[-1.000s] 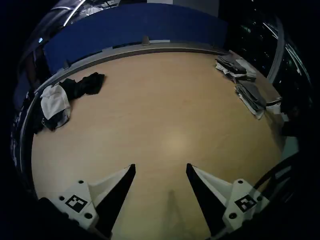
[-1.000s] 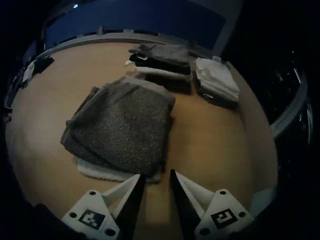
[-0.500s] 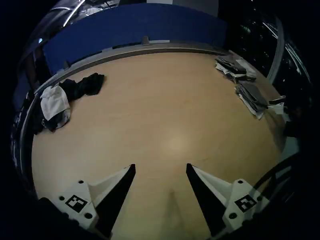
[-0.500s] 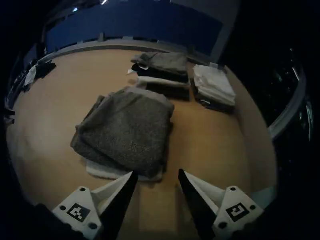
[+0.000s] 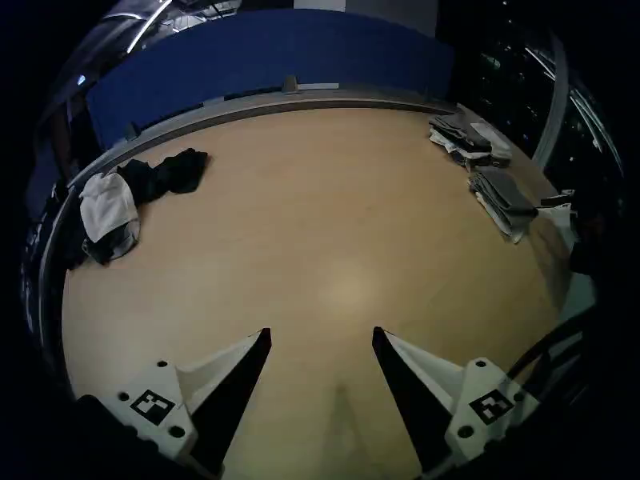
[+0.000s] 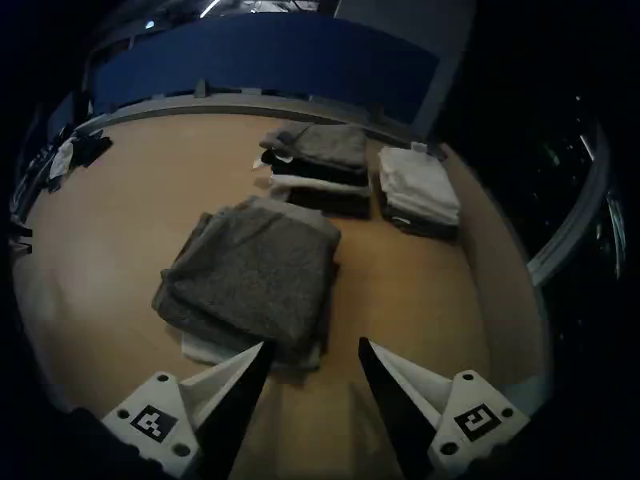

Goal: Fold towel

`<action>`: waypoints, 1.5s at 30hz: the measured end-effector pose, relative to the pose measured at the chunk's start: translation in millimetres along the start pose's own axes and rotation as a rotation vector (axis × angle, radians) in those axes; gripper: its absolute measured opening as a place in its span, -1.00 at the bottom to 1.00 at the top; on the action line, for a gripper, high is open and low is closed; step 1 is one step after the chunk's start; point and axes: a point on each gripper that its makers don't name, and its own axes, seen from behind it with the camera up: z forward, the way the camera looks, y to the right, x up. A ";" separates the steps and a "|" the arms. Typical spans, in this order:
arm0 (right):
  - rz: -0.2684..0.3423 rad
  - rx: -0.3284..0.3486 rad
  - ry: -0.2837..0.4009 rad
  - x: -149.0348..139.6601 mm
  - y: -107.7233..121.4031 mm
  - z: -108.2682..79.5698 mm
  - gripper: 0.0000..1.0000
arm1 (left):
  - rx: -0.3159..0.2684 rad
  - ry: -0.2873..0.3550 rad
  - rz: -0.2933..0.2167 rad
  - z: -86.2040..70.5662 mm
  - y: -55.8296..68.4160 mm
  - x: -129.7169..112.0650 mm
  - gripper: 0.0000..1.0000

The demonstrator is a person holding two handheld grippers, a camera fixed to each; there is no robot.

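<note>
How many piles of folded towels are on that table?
3: a grey pile nearest the right claw, a mixed dark-and-white pile behind it, a white pile beside that. More may lie out of sight.

Both views low over one table (image 5: 320,200)

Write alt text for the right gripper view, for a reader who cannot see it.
A stack of folded terry towels, grey on top, lies on a light wooden table just ahead of the open jaws of the right gripper. Behind it stand a grey, black and white towel pile and a white towel pile.
</note>
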 end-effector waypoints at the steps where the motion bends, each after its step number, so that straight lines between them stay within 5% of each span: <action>1: 0.001 0.001 0.003 0.5 -0.1 -0.5 0.65 | 0.000 0.000 0.000 0.2 0.0 0.3 0.88; 9: 0.019 0.047 0.053 19.8 -14.0 -3.7 0.65 | -0.001 0.002 0.003 1.3 0.0 2.0 0.88; 21: -0.011 0.151 0.098 53.7 -71.0 6.2 0.65 | 0.001 0.008 0.000 -2.3 0.1 4.0 0.88; 30: -0.006 0.189 0.053 34.6 -97.1 25.7 0.65 | 0.006 0.003 0.000 -4.0 -5.1 -1.0 0.88; 45: 0.008 0.214 0.021 3.4 -103.0 39.0 0.65 | 0.010 -0.004 0.000 -3.0 -7.9 -4.4 0.88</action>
